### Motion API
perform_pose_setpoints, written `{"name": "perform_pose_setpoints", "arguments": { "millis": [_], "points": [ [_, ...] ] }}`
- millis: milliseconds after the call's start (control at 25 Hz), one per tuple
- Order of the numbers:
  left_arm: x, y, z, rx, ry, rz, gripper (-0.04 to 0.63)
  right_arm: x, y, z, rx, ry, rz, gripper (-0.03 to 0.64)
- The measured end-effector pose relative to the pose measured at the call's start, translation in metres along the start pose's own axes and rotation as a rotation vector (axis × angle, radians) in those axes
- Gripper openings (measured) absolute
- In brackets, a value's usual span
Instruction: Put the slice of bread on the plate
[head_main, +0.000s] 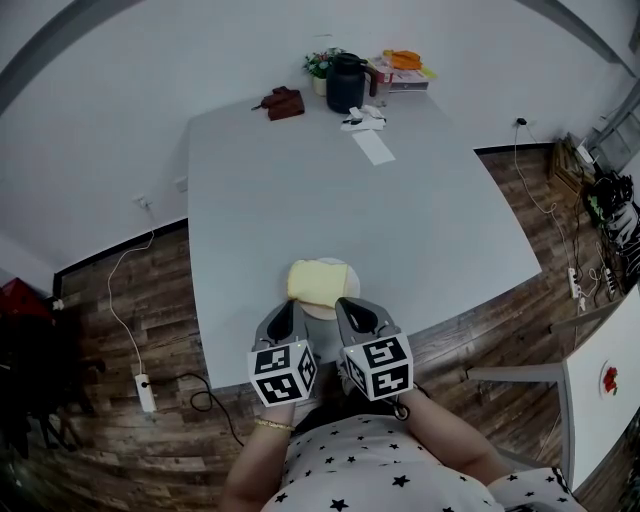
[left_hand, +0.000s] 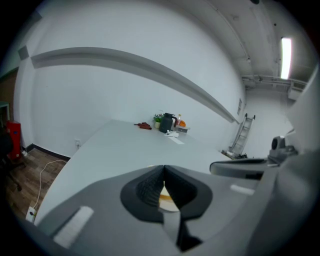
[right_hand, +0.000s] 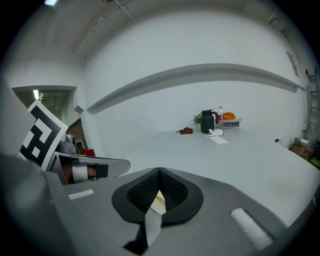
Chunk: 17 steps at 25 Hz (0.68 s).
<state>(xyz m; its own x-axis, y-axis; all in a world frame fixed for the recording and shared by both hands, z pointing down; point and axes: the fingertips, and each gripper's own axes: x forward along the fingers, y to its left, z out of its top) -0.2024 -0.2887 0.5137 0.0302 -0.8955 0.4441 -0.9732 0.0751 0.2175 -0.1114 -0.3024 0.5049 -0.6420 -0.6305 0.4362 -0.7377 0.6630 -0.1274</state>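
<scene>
A pale yellow slice of bread (head_main: 318, 281) lies on a small white plate (head_main: 350, 271) near the front edge of the grey table (head_main: 300, 200). My left gripper (head_main: 290, 305) and right gripper (head_main: 343, 303) sit side by side just in front of the plate, both pointing at it. In the left gripper view the jaws (left_hand: 164, 167) meet at the tips with nothing between them; a sliver of bread (left_hand: 165, 198) shows through the gap behind. The right gripper (right_hand: 159, 171) is shut the same way, with the bread (right_hand: 159, 201) glimpsed below.
At the table's far end stand a black kettle (head_main: 346, 82), a small plant (head_main: 320, 63), a brown object (head_main: 283, 102), a white paper strip (head_main: 372, 146) and an orange item on books (head_main: 403, 62). A power strip (head_main: 145, 392) lies on the floor at left; a white table (head_main: 605, 390) stands at right.
</scene>
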Motion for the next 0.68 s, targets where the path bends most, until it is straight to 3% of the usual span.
{"name": "perform_pose_setpoints", "arguments": {
  "millis": [680],
  "points": [
    [-0.0021, 0.0004, 0.0009, -0.001, 0.015, -0.006, 0.008, -0.0009, 0.0048, 0.0045, -0.021, -0.005, 0.0, -0.003]
  ]
}}
